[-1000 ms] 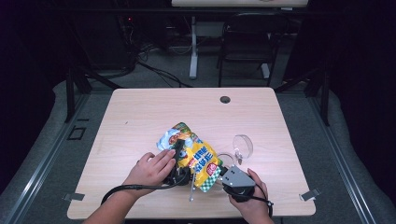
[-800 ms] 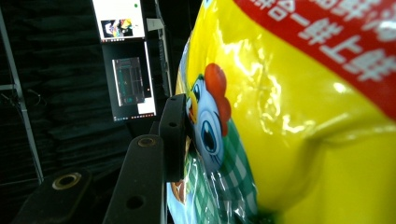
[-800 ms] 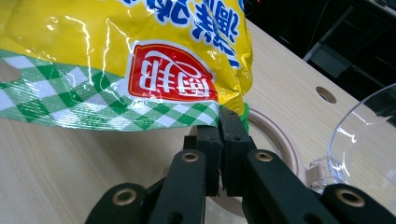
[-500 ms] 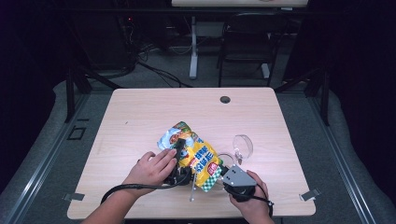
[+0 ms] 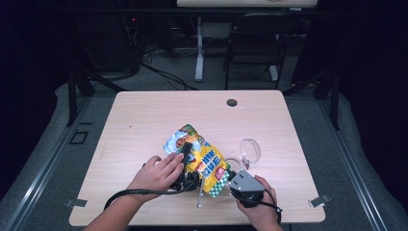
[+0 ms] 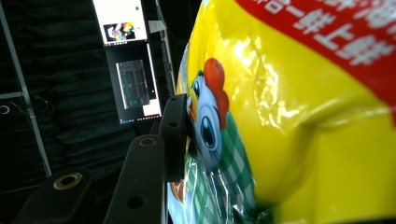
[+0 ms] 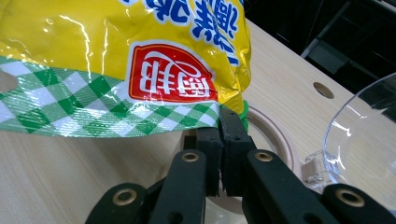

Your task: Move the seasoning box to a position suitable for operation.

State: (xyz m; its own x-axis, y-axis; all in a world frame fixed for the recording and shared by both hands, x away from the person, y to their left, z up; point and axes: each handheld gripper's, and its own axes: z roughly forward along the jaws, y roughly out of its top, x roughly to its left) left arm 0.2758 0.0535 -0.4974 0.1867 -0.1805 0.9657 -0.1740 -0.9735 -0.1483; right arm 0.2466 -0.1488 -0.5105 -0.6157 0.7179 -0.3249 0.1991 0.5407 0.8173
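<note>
**Snack bag pinched from both sides**

Snack bag (image 5: 201,159) lies near the table's (image 5: 144,120) six-o'clock edge. Left gripper (image 5: 185,161) grasps its body at nine o'clock; right gripper (image 7: 227,122) is clenched on its checkered corner, beside a clear cup (image 5: 250,150).

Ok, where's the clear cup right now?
In the high view the clear cup lies on its side at the table's right front, just right of the snack bag.
</note>
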